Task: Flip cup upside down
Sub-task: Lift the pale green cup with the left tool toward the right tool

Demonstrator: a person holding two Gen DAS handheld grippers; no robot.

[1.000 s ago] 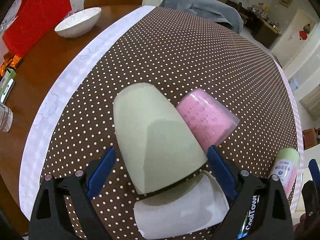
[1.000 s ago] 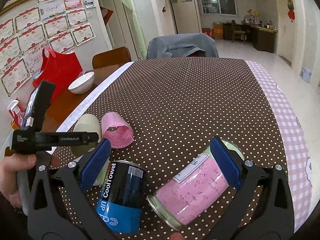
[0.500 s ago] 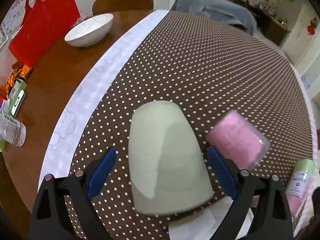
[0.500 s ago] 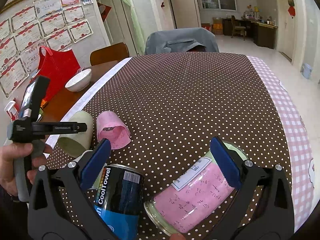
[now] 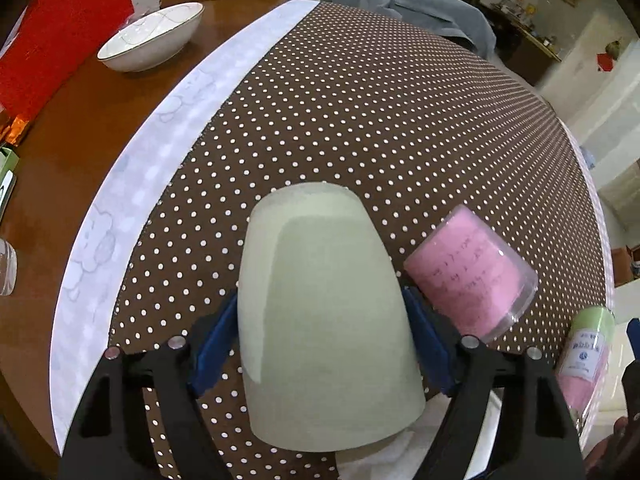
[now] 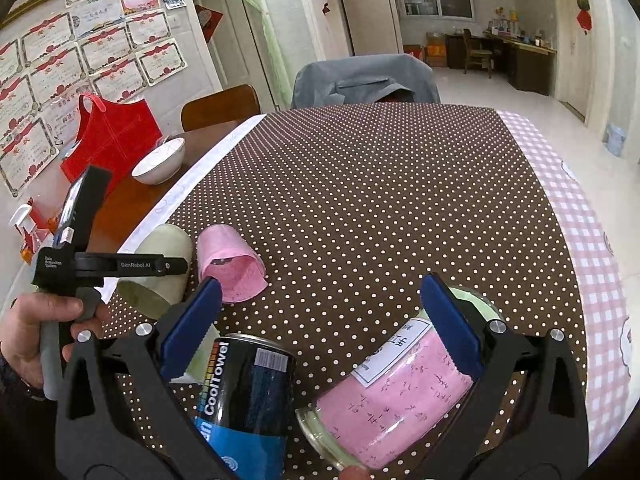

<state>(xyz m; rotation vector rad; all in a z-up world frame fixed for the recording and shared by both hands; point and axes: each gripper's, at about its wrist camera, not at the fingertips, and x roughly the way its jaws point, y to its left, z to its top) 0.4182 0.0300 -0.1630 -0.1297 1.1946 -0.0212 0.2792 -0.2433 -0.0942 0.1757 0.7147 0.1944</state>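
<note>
A pale green cup (image 5: 324, 312) lies tilted, its base pointing away and its mouth toward the camera. My left gripper (image 5: 322, 340) is shut on its sides, both blue pads touching it. In the right wrist view the green cup (image 6: 160, 264) sits under the left gripper body (image 6: 108, 266), held off the cloth at an angle. A pink cup (image 5: 472, 272) lies on its side just right of it, also seen in the right wrist view (image 6: 230, 264). My right gripper (image 6: 320, 320) is open and empty, low over the table's near edge.
A brown polka-dot tablecloth (image 6: 360, 200) covers the table. A blue CoolTowel can (image 6: 244, 392) and a glass jar with pink paper (image 6: 396, 392) lie near my right gripper. A white bowl (image 5: 152, 36) and a red bag (image 5: 60, 28) sit at the far left.
My left gripper's jaws have closed from wide open onto the green cup's sides. The cup now sits higher and more centred between the fingers. The right gripper has barely moved.
</note>
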